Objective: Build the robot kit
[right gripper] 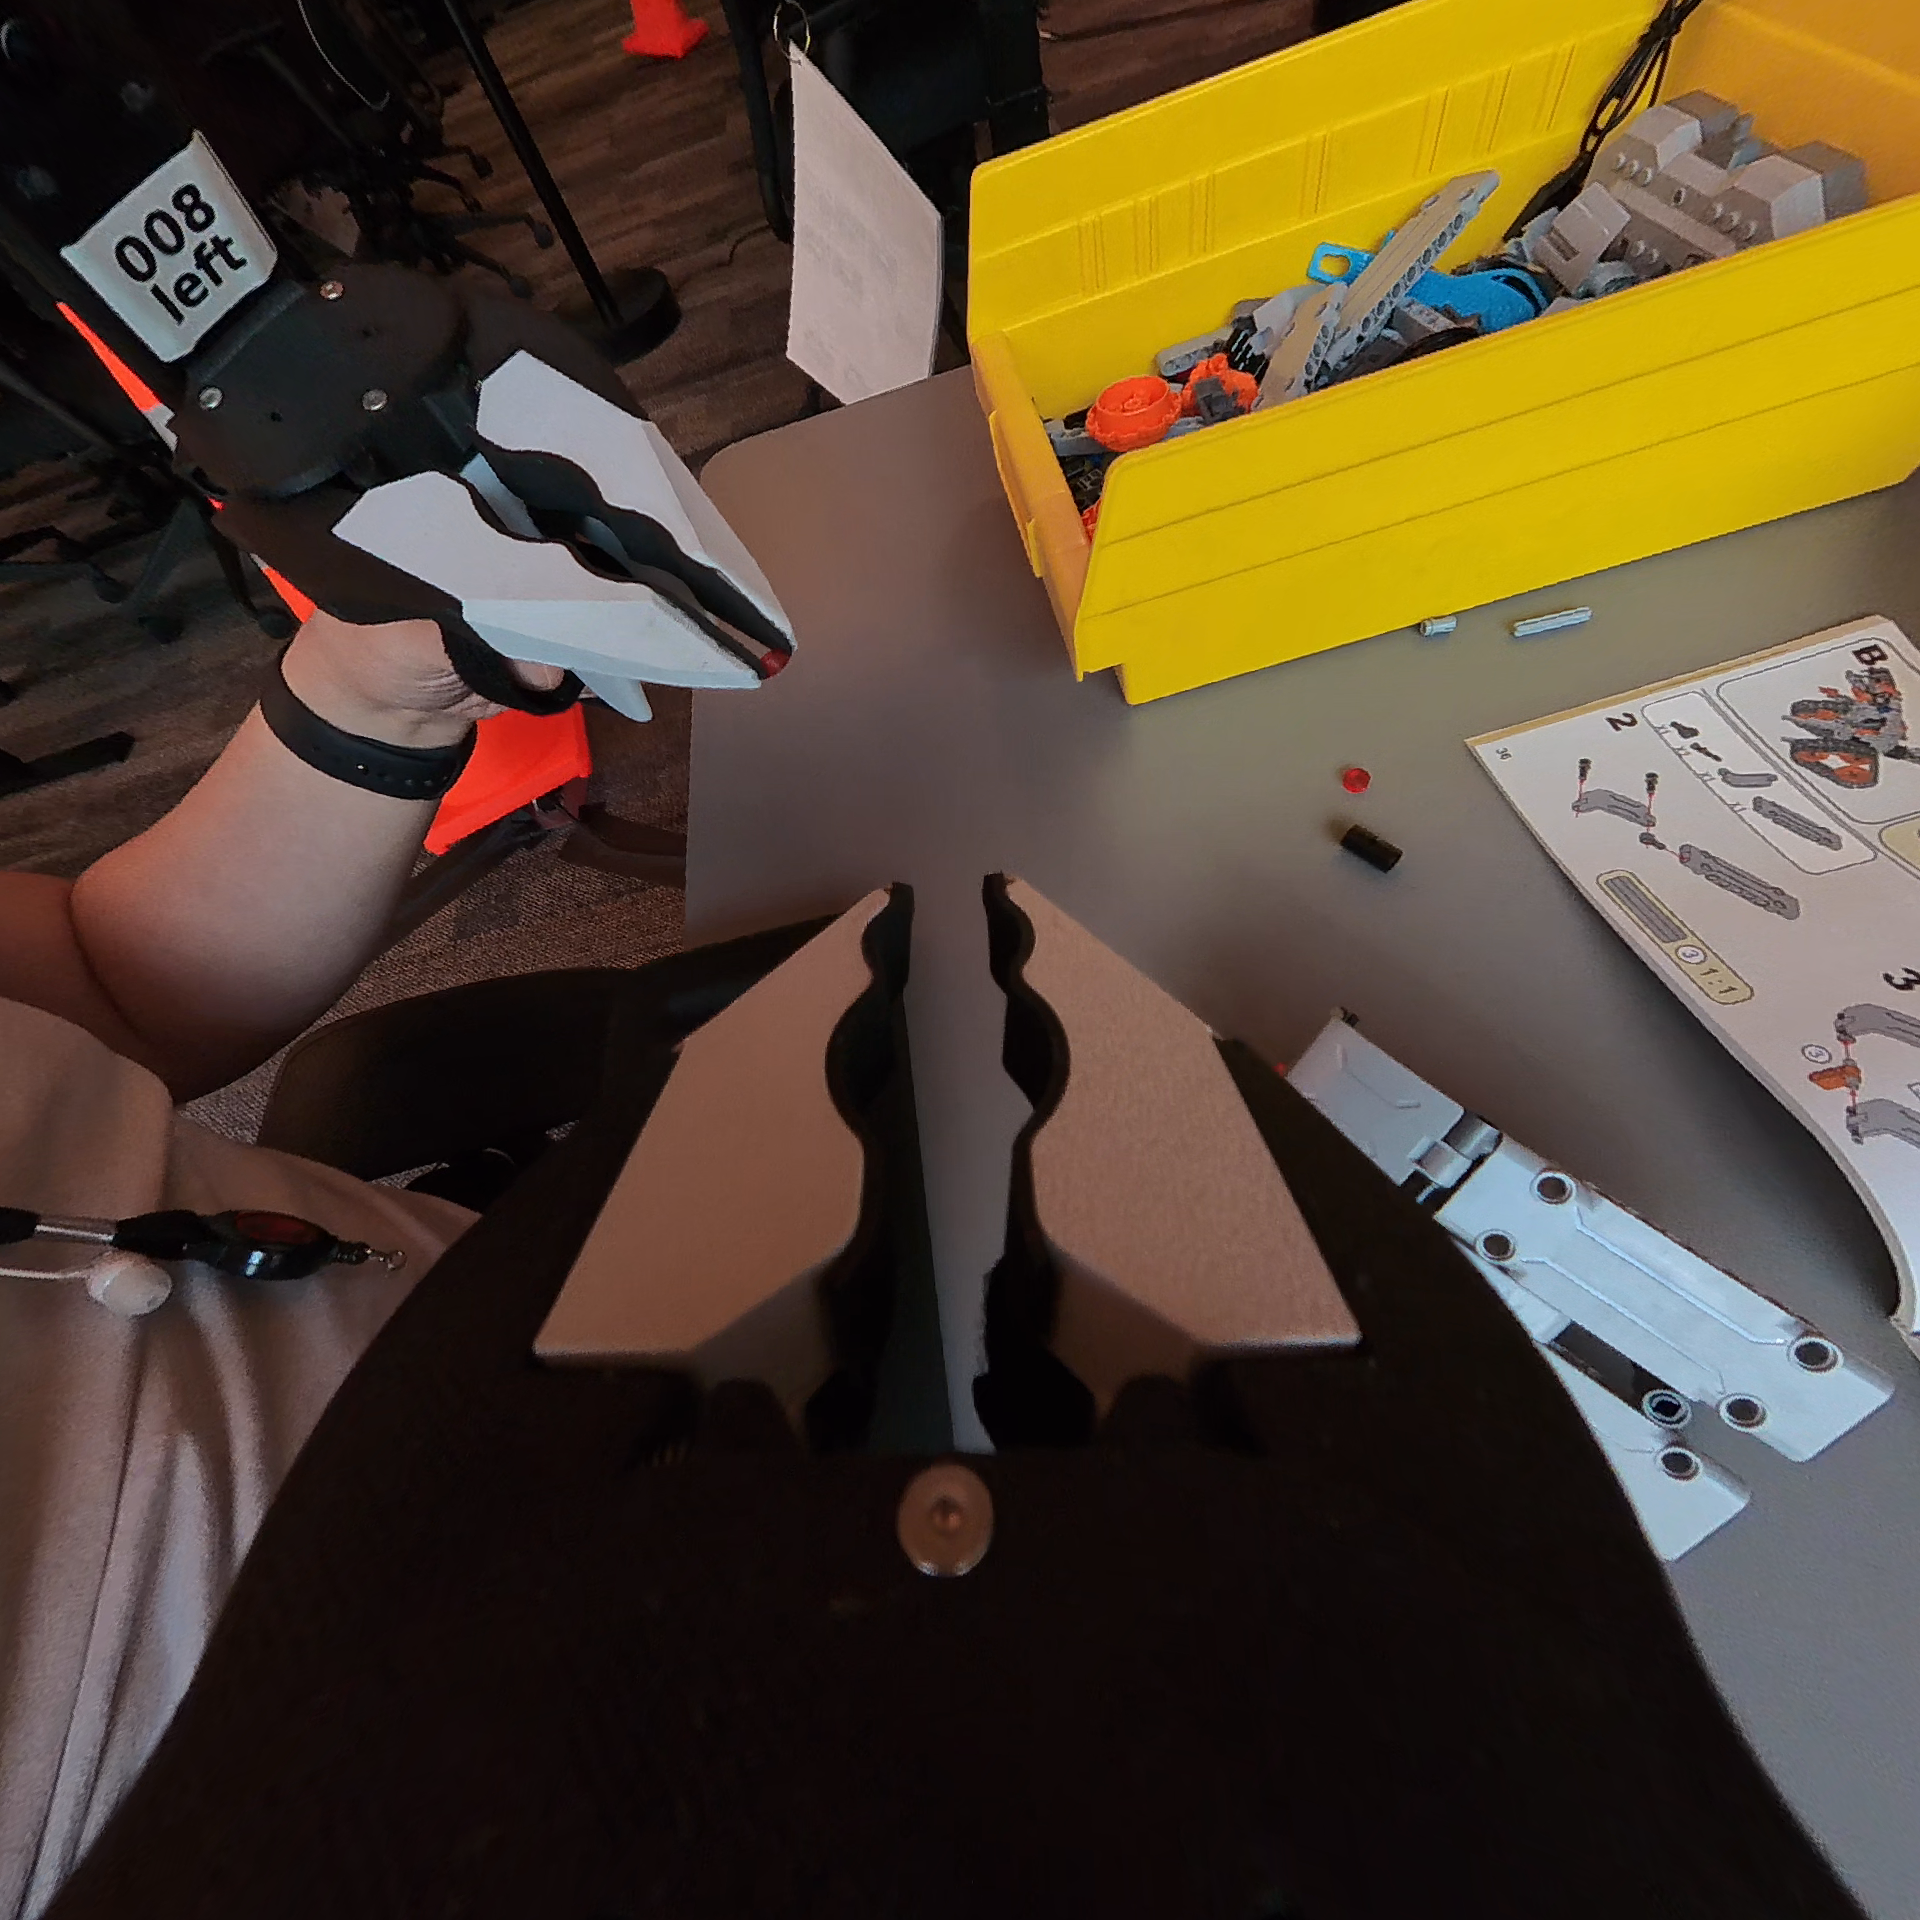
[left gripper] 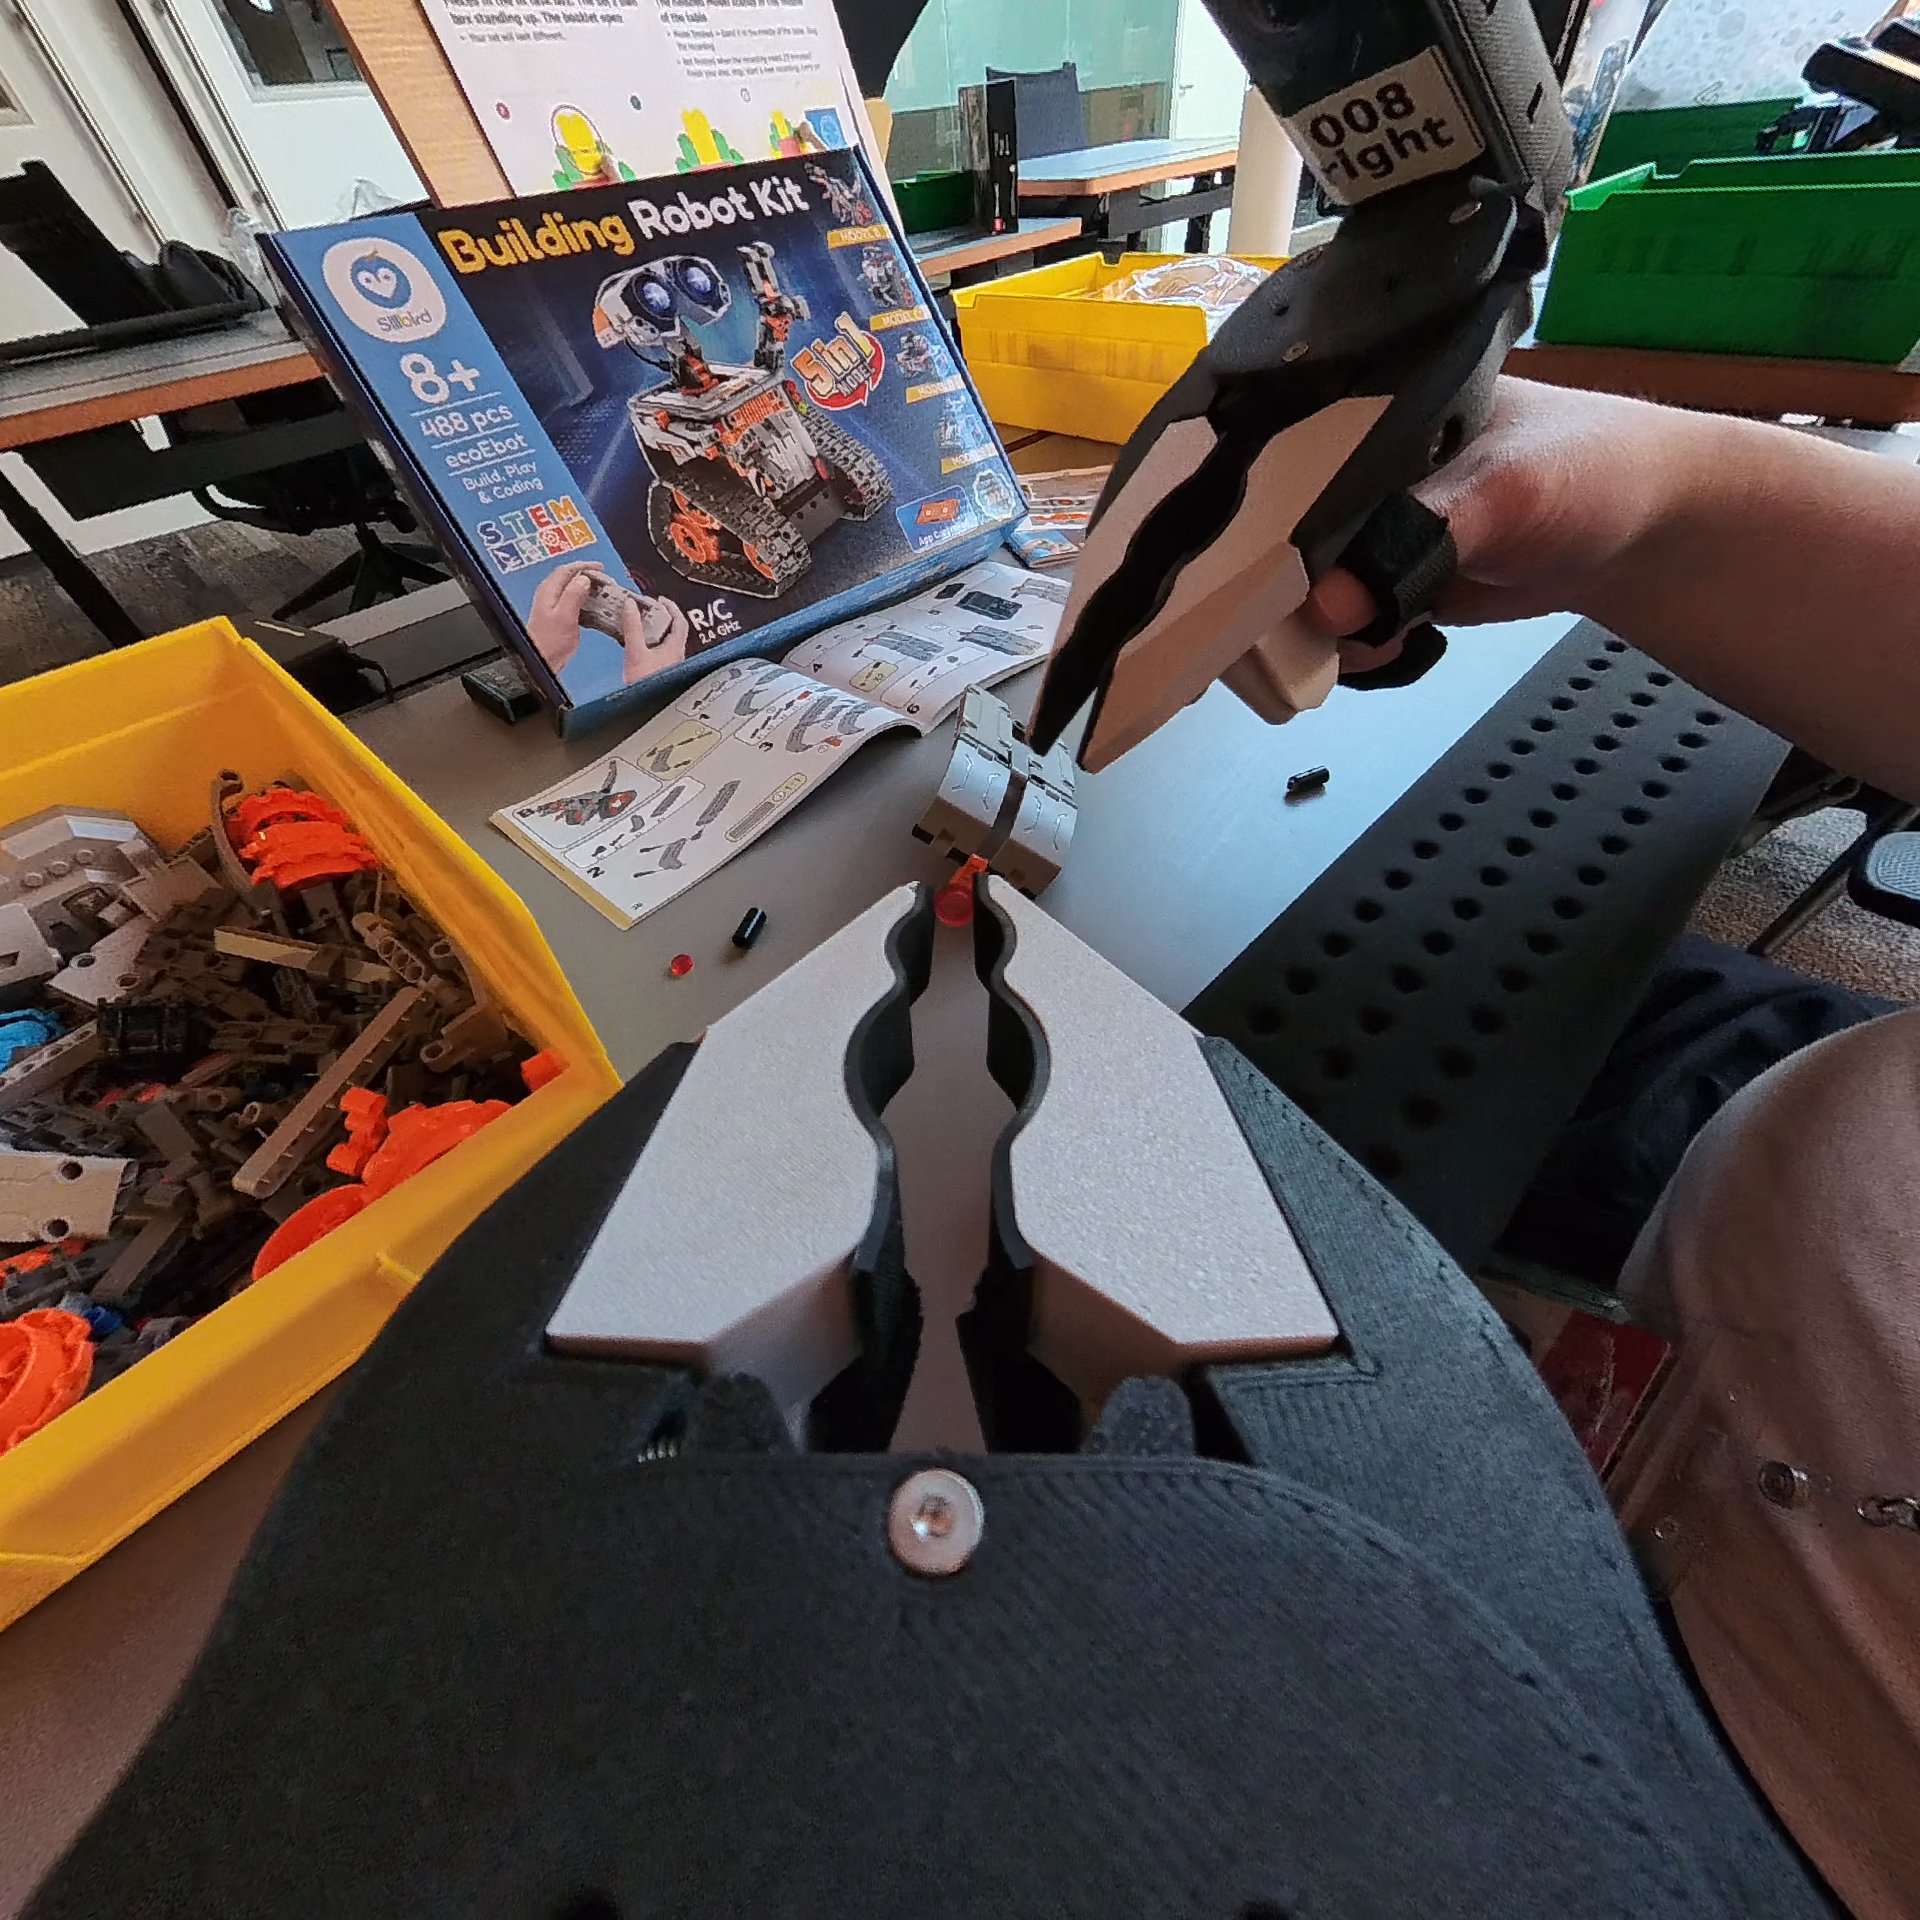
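Two grippers meet over the grey table. The left gripper (left gripper: pixel 953 899) pinches a small red translucent stud (left gripper: pixel 952 902) at its very tips — the same stud shows at its tip in the right wrist view. Just beyond it lies the grey-white assembled block (left gripper: pixel 1003 805), near the open instruction booklet (left gripper: pixel 727 769). The right gripper (left gripper: pixel 1062 750) comes down from above, its tips slightly apart, touching or just over the block's top. A spare red stud (left gripper: pixel 681 964) and black pin (left gripper: pixel 748 925) lie beside the yellow parts bin (left gripper: pixel 312 1320).
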Motion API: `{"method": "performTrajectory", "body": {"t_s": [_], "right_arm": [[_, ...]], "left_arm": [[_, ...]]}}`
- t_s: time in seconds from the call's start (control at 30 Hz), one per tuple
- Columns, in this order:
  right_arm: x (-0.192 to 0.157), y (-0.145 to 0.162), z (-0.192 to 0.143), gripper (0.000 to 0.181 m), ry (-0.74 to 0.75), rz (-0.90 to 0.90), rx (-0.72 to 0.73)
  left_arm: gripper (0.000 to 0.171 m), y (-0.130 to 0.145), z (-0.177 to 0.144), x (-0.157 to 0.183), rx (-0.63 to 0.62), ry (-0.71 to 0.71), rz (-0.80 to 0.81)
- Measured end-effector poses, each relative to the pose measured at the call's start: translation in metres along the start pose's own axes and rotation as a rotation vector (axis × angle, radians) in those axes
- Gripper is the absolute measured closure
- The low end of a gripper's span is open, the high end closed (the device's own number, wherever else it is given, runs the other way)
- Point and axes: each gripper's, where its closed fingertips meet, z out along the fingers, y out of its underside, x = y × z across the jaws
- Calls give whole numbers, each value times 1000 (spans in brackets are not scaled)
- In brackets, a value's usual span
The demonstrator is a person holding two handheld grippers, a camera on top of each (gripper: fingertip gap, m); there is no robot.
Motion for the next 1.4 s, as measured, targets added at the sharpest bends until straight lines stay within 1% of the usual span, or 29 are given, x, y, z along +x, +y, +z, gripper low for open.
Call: {"method": "performTrajectory", "body": {"t_s": [0.13, 0.27, 0.4, 0.5, 0.57, 0.63, 0.7, 0.77, 0.8, 0.87, 0.97, 1.03, 1.13, 1.23, 1.4], "right_arm": [[3, 4, -3, 167, 9, -2, -12], [8, 4, -11, 167, 19, -4, -3], [19, 8, -26, 167, 51, -5, 7], [31, 14, -43, 167, 81, -20, -10], [39, 8, -59, 166, 108, -78, 1], [41, -6, -78, 165, 121, -196, 46], [36, -15, -96, 163, 100, -309, 80], [28, -19, -109, 163, 59, -374, 110], [27, -19, -114, 163, 41, -351, 122], [31, -18, -120, 163, -3, -209, 141], [24, -23, -127, 162, -156, 41, 213], [19, -28, -130, 162, -234, 151, 247], [19, -32, -128, 162, -284, 254, 258], [22, -35, -125, 165, -344, 360, 272], [17, -28, -117, 165, -456, 487, 240]], "left_arm": [[166, 0, 4, 0, -14, 0, 4], [166, -7, 13, -11, -102, -27, 97], [166, -28, 26, -29, -177, -64, 209], [166, -53, 39, -30, -169, -62, 262], [166, -69, 49, -19, -146, -12, 262], [166, -83, 59, -5, -113, 75, 212], [166, -94, 68, 9, -87, 156, 157], [166, -102, 77, 16, -57, 169, 169], [166, -105, 81, 20, -46, 164, 205], [166, -108, 88, 31, -28, 138, 325], [166, -105, 98, 43, -51, 82, 493], [166, -106, 105, 52, -50, 63, 572], [166, -103, 114, 63, -79, 60, 633], [166, -98, 121, 66, -128, 40, 690], [166, -94, 122, 73, -155, 49, 716]]}}
